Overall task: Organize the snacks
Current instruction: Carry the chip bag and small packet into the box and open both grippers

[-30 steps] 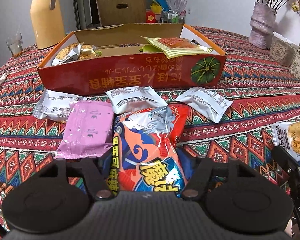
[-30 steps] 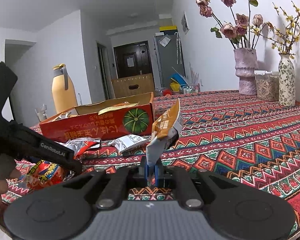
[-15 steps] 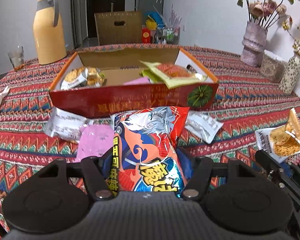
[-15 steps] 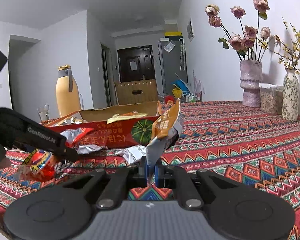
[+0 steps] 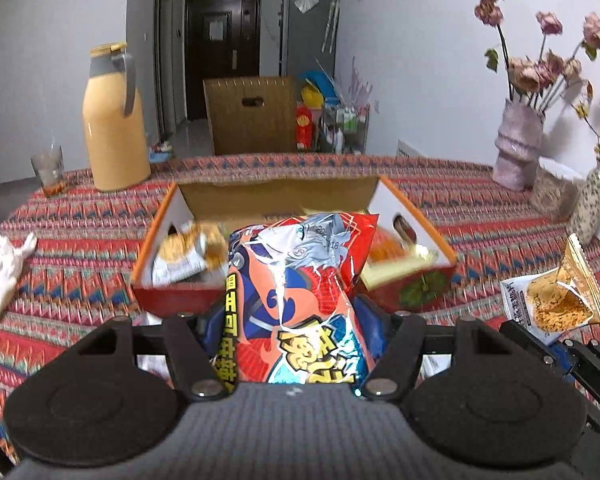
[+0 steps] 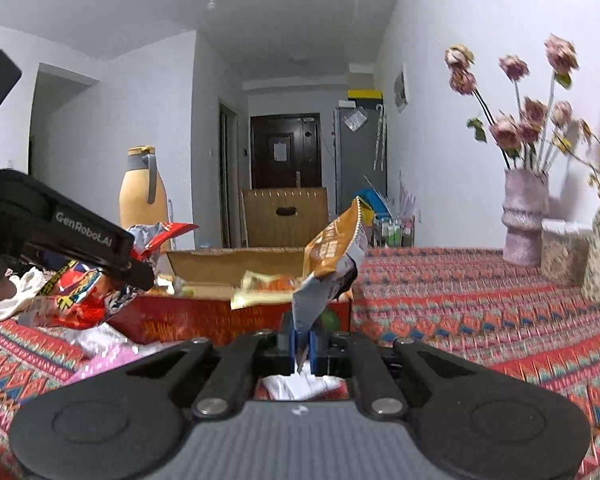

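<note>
We've got the red snack bag point(image 5: 300, 304) clamped in the left tool point(image 5: 296, 344), held up w/ the open red box point(image 5: 424, 292) just beyond it. Right tool point(image 6: 302, 340) is pinched tight on the orange packet's point(image 6: 334, 248) bottom edge, off the box's right end. Patterned surface point(image 6: 480, 312) to the right lies bare. Box contents partly hidden behind the bag, blurred.

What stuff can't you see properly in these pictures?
- Left wrist view: the middle of the snack box is hidden behind the red chip bag.
- Left wrist view: the packets in the box are blurred.
- Right wrist view: the orange snack packet has print too blurred to read.
</note>
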